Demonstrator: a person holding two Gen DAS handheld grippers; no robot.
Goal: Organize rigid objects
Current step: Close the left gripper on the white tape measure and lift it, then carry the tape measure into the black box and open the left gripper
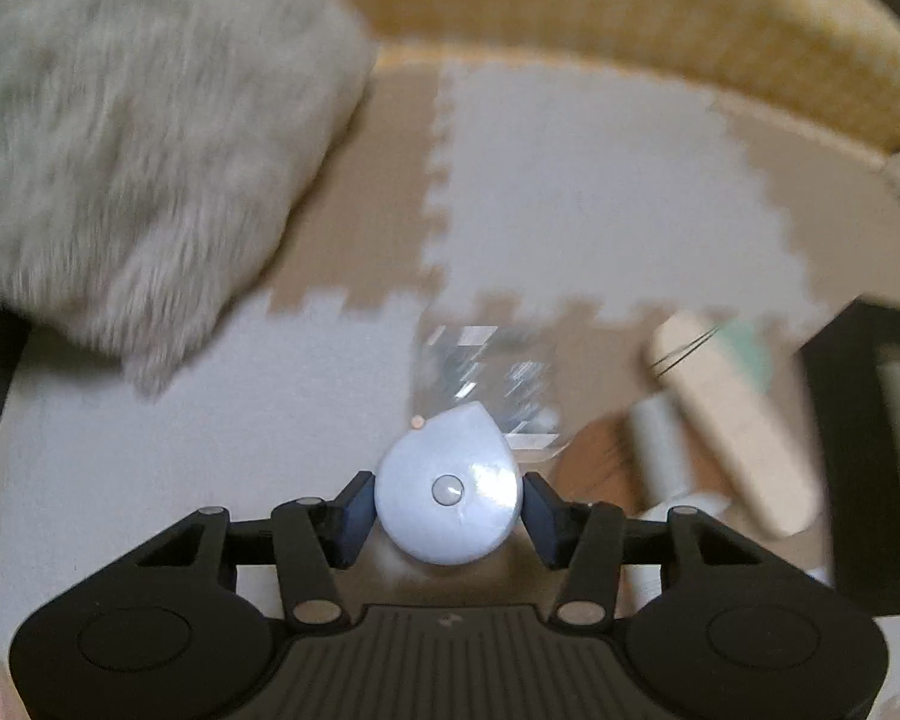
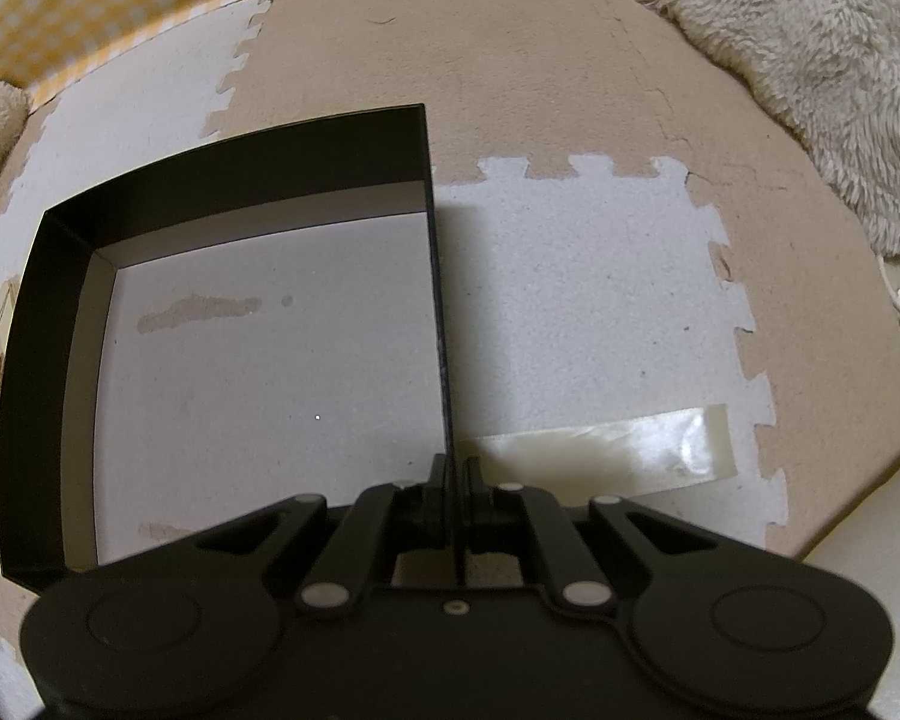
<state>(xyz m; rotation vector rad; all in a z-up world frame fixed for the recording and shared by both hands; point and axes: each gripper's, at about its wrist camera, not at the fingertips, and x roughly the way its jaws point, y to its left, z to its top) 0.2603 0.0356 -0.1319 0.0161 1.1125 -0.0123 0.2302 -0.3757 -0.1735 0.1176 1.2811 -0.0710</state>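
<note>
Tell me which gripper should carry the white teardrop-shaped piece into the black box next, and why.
Left. The left gripper already has the white teardrop piece between its fingers, apparently in contact. The right gripper is shut on the black box wall, likely steadying it, so it isn't free.

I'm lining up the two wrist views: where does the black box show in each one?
Left wrist: the black box is cut off at the right edge, blurred, past a pile of small items.
Right wrist: it fills the left and centre, open top, inside bare; the right gripper is shut on its right wall.
Shared landmark: the yellow checked cloth along the top of both views, bordering the puzzle-edged foam mat.
</note>
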